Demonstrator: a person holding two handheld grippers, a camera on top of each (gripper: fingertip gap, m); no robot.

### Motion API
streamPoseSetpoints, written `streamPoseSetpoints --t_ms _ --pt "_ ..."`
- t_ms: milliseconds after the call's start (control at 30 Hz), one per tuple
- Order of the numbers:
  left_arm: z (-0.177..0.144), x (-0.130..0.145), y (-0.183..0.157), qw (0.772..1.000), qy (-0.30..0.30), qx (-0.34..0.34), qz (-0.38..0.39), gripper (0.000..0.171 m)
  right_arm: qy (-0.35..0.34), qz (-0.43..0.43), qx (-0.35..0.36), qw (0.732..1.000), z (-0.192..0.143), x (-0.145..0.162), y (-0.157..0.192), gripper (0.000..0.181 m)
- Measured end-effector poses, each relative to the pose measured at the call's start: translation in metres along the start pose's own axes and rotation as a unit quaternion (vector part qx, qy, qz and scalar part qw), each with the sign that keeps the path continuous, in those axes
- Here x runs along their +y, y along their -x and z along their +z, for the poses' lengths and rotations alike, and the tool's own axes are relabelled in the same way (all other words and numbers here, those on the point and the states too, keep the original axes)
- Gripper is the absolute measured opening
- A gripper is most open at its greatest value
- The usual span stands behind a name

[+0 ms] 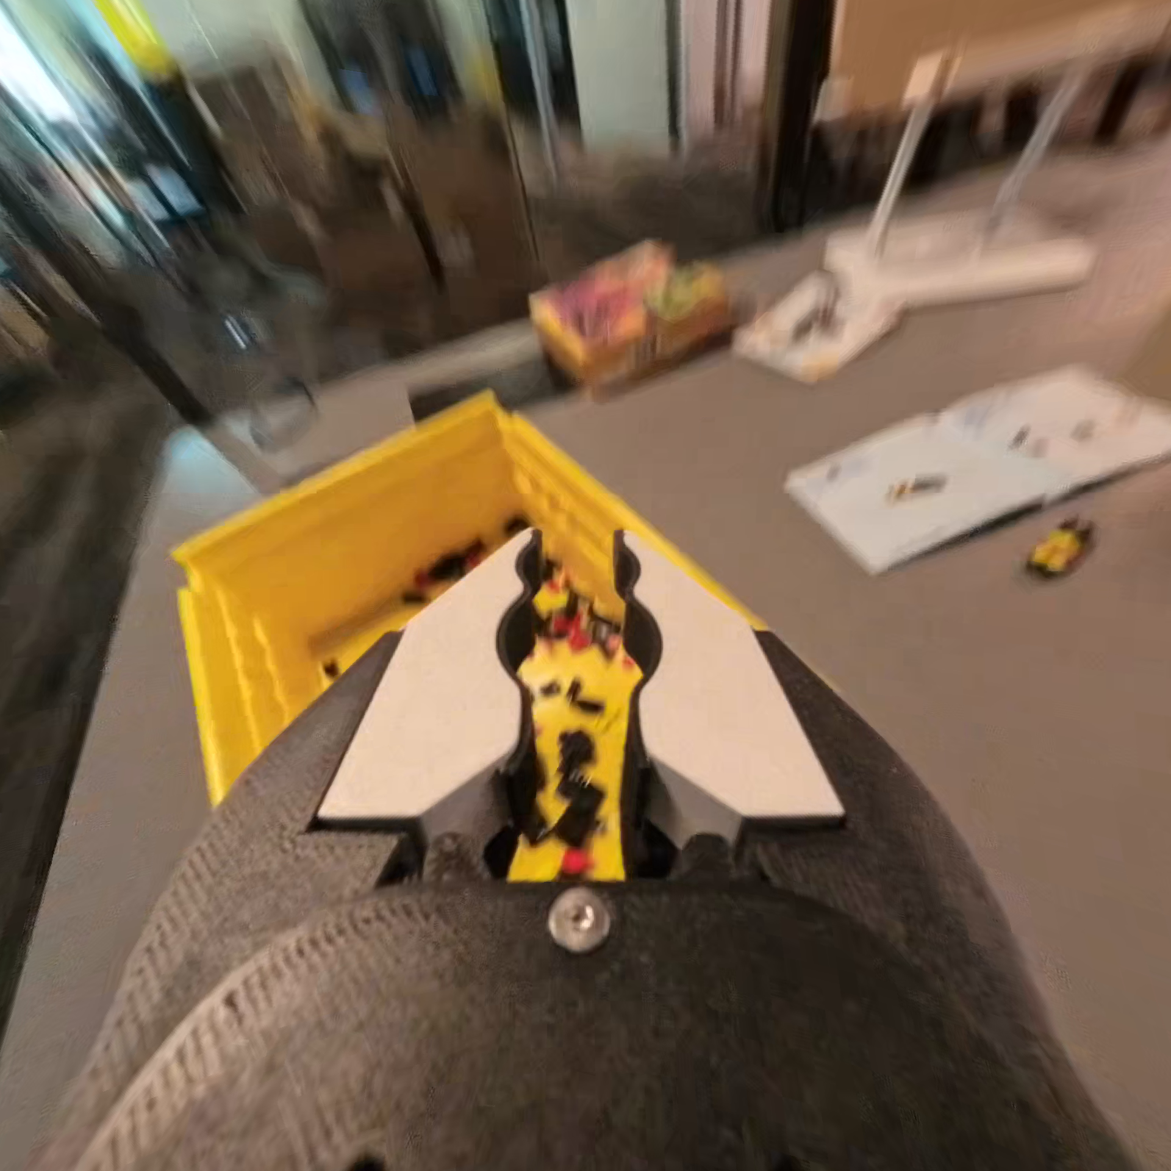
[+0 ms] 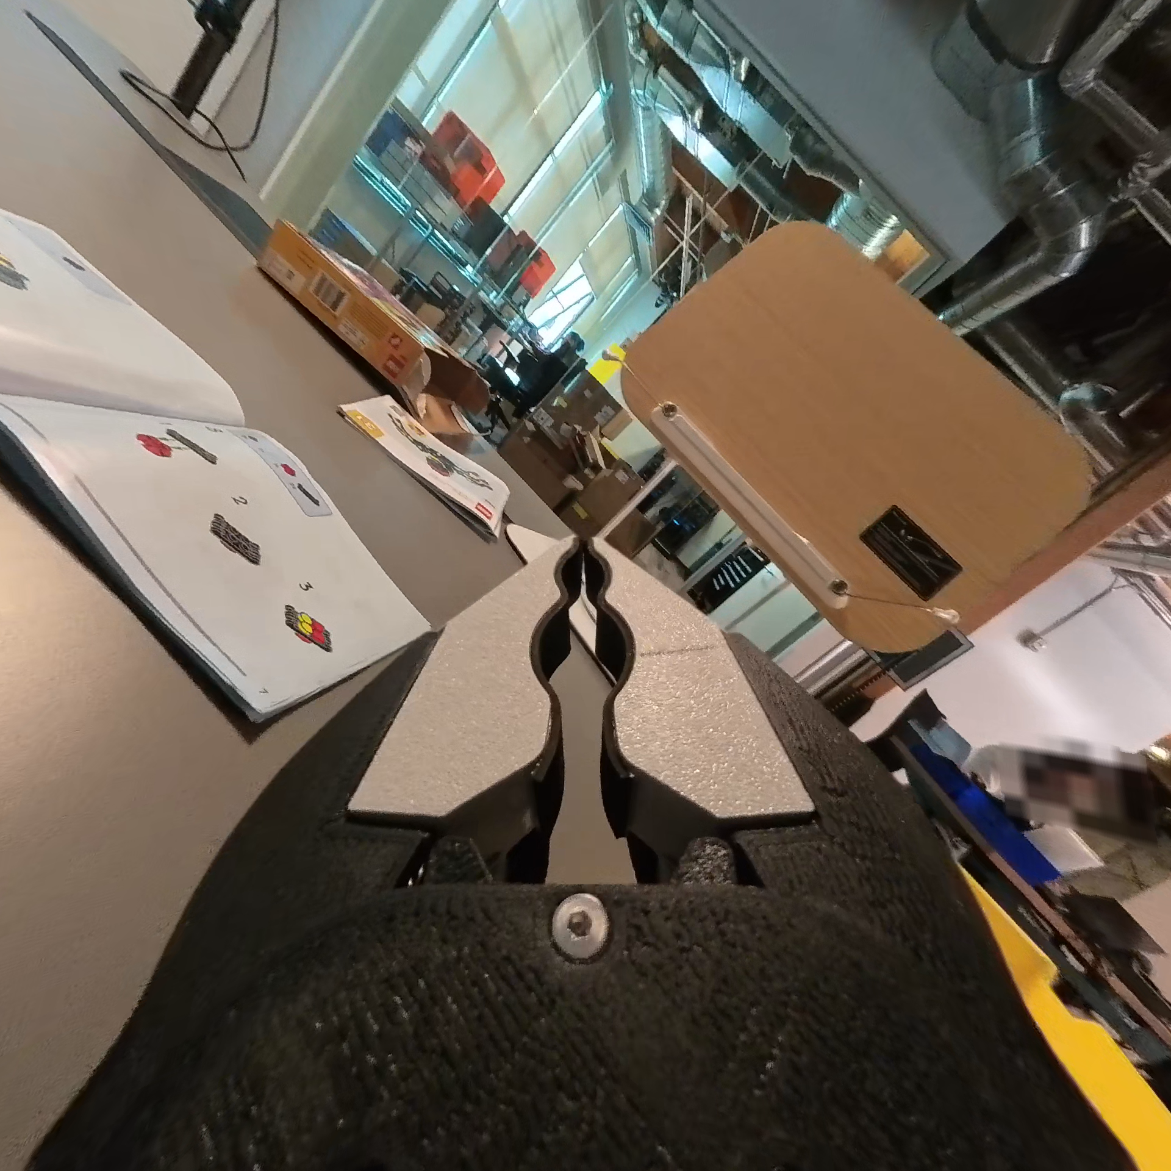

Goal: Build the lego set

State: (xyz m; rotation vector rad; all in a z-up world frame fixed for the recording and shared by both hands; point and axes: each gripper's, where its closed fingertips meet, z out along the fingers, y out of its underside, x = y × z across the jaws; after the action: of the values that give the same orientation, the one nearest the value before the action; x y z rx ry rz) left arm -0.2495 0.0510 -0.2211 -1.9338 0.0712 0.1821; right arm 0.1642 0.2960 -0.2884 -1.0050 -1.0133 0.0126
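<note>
While your left hand-held gripper hangs part-open and empty over the yellow bin of loose bricks, your right hand-held gripper lies low on the surface, nearly closed on nothing, beside the open manual.

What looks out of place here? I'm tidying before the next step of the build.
One small yellow-and-black lego assembly lies loose on the grey table, beside the open instruction booklet and apart from the yellow bin holding the other pieces. Nothing looks spilled or damaged.

Left view motion-blurred, right sharp
</note>
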Motion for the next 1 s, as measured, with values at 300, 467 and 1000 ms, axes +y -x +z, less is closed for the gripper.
streamPoseSetpoints --t_ms 300,467,1000 --pt "0.092 0.084 0.066 0.91 0.361 0.159 0.13 0.019 0.045 0.026 0.048 0.997 -0.001 0.019 -0.02 0.0" --pt "0.115 0.118 0.088 0.863 0.453 0.173 0.142 0.012 0.055 0.026 0.054 0.997 -0.001 0.023 -0.022 0.0" --pt "0.132 0.148 0.103 0.827 0.516 0.17 0.144 0.018 0.066 0.023 0.044 0.997 0.002 0.027 -0.018 0.0"
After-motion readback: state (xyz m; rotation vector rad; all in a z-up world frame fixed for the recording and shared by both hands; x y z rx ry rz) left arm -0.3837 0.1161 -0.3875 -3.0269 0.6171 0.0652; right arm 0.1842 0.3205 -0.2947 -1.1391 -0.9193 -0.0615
